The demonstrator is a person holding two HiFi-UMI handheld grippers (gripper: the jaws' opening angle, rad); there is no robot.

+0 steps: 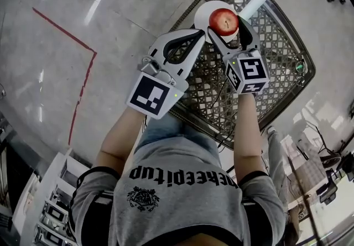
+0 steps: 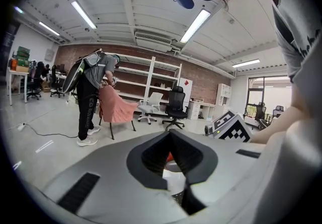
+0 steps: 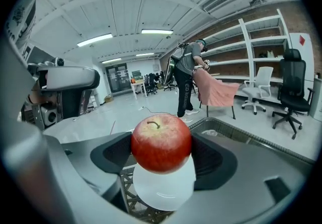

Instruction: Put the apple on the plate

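Note:
A red apple (image 1: 223, 20) is held between the jaws of my right gripper (image 1: 225, 24), which is shut on it. It hangs just above a round white plate (image 1: 202, 14) on a woven wicker table (image 1: 276, 79). In the right gripper view the apple (image 3: 161, 142) is stem up and covers most of the plate (image 3: 163, 190) below it. My left gripper (image 1: 201, 32) is shut and empty, its tips close beside the apple's left side. Through its jaws (image 2: 170, 136) I see a sliver of the plate (image 2: 173, 180).
The table has a dark metal rim (image 1: 301, 51). A red tape line (image 1: 62, 30) runs across the glossy floor to the left. A white shelf unit (image 1: 50, 206) stands at lower left. Far off, a person (image 2: 93, 97) bends over a cloth-draped chair near office chairs (image 2: 176, 107).

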